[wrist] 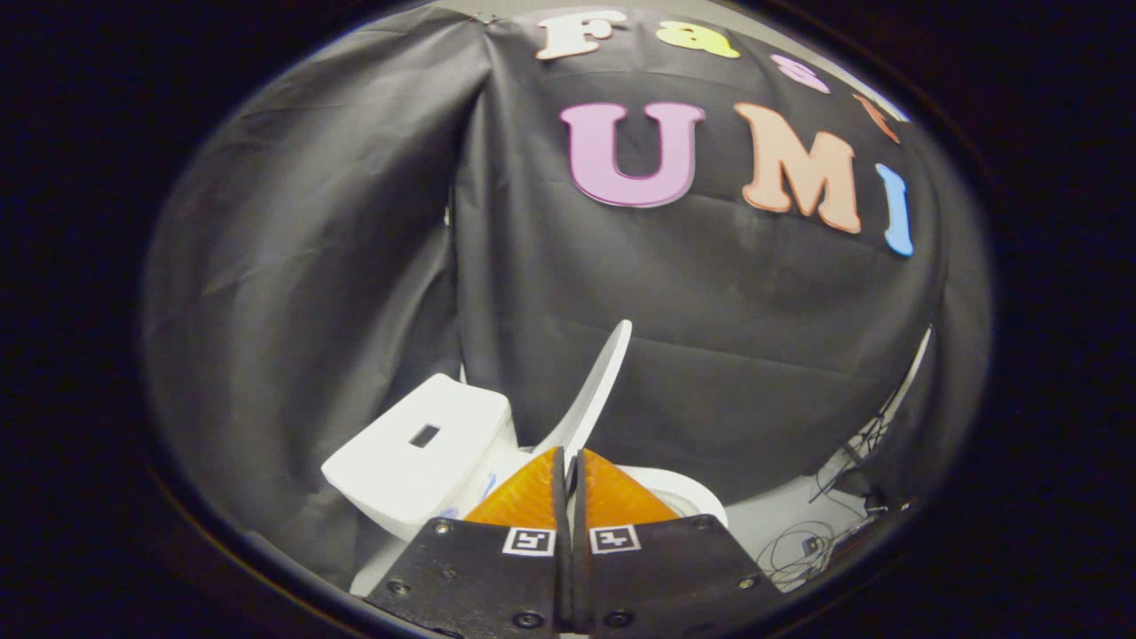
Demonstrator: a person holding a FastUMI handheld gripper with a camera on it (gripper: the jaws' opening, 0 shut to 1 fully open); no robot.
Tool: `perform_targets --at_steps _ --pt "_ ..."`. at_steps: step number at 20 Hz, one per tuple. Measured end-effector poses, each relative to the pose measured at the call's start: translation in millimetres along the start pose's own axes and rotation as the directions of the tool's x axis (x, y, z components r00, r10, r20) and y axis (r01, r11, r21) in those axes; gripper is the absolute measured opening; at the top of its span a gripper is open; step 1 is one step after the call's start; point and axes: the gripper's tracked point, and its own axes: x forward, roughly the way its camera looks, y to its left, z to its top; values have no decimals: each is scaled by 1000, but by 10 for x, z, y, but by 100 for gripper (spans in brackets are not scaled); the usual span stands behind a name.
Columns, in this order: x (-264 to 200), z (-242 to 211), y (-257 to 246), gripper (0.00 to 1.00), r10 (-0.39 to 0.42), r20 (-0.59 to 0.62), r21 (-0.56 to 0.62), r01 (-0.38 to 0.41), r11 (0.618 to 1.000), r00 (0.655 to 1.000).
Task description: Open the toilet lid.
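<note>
The claw (570,461) has its two fingers pressed nearly together, clamped on the lower edge of the white toilet lid (596,390), which passes between the fingertips and stands raised and tilted just beyond them. Below and right of the fingers curves the white toilet seat (688,493), and to the left of the lid, slightly farther on, sits the white tank (426,457) with a small dark rectangular opening in its top. Off to the right some loose cables (803,550) lie on the pale floor (772,515), and black cloth (355,248) hangs behind everything.
</note>
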Motion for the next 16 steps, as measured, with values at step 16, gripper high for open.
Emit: perform_targets --at_steps 16 --pt "179 250 1401 0 222 42 -37 -220 975 974"
